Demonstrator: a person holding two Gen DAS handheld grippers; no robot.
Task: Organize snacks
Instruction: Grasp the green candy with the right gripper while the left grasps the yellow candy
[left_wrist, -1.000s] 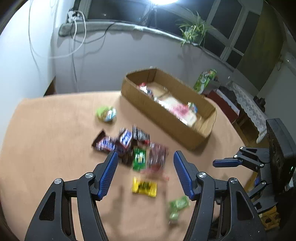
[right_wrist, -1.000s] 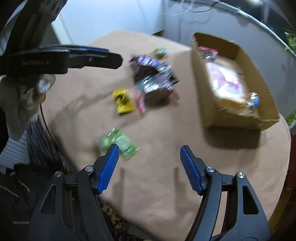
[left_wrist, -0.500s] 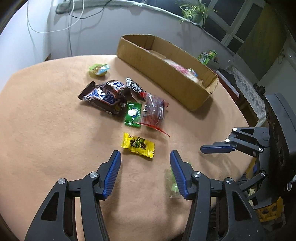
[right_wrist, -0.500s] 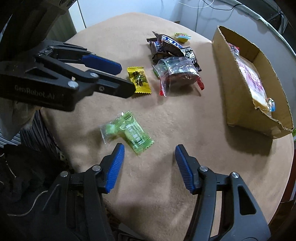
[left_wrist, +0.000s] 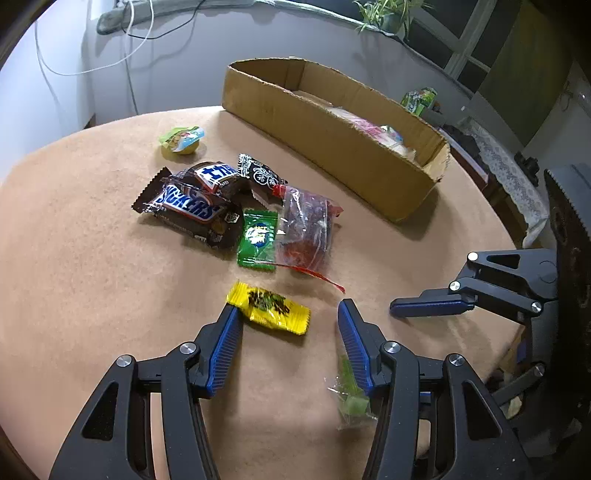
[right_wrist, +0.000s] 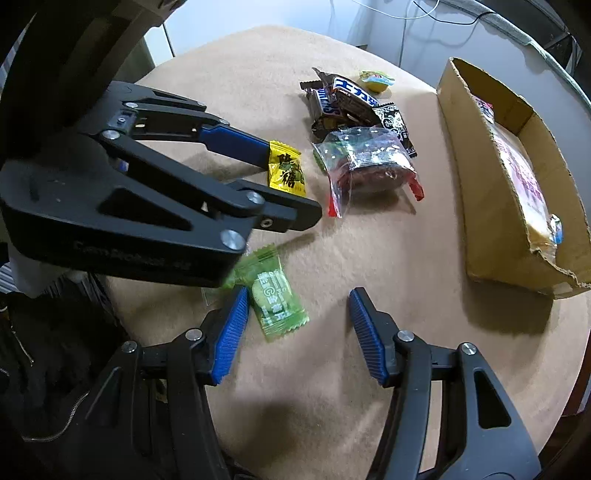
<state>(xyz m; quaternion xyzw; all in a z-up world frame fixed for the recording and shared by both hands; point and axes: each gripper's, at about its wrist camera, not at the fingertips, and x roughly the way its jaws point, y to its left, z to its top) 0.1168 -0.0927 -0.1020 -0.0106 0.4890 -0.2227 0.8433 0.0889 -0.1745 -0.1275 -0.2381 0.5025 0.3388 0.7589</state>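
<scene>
Crinkly yellow candy wrapper (left_wrist: 269, 308), fuzzy tan tablecloth (left_wrist: 74, 277), torn cardboard box (left_wrist: 332, 147)

A lived-in home is suggested. A round table (left_wrist: 74, 277) covered in tan cloth is set by a window ledge (left_wrist: 229, 5) bearing a potted plant (left_wrist: 388, 14), loose white cables (left_wrist: 74, 70) and lace-covered furniture (left_wrist: 513, 181).

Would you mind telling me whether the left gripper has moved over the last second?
Yes. The left gripper has come down and back from the cardboard box, now straddling the yellow candy.
</scene>
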